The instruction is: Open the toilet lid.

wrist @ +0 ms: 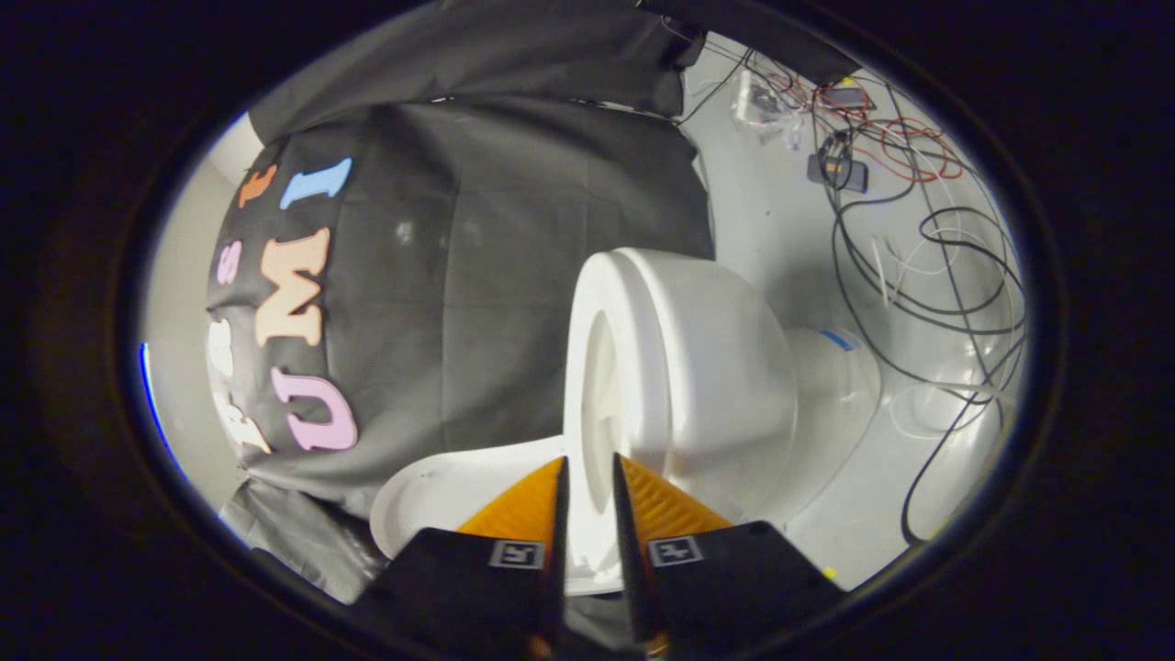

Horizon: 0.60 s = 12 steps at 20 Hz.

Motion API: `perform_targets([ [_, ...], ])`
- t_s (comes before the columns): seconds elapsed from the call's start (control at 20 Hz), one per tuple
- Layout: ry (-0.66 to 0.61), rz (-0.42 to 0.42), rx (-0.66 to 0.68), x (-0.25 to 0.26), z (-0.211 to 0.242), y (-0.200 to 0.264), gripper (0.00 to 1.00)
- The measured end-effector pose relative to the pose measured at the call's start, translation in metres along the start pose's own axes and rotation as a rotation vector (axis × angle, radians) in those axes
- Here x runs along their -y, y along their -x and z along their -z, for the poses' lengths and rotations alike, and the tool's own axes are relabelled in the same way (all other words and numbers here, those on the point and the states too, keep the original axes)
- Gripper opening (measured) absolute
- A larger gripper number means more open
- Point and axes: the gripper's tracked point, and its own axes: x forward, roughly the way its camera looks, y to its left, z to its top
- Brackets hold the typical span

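Note:
The white toilet (716,367) appears turned on its side in my view, its base on the white floor (780,211) beyond my fingers. Its seat ring (633,340) is uncovered and faces the black cloth wall. The white toilet lid (441,496) is raised off the seat and stands roughly square to it. It runs from between my fingers out past the left one. My gripper (589,477) has its orange fingers (528,509) only a narrow gap apart, with the lid's white edge held in that gap.
Black and red cables (918,257) and small electronic parts (840,165) lie on the white floor beyond the toilet. The black cloth wall (505,257) hangs close beside the seat and lid.

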Motion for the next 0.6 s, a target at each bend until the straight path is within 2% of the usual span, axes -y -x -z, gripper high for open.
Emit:
perform_targets([
  [0.05,0.008,0.029,-0.024,0.009,0.003,-0.002,0.24],
  [0.15,0.006,0.123,-0.08,0.025,0.024,-0.012,0.24],
  [0.2,0.049,0.161,-0.068,0.028,0.004,0.005,0.01],
  [0.35,0.06,0.075,-0.022,-0.001,-0.012,0.005,0.01],
  [0.6,0.009,0.045,0.008,-0.003,-0.019,0.011,0.01],
])
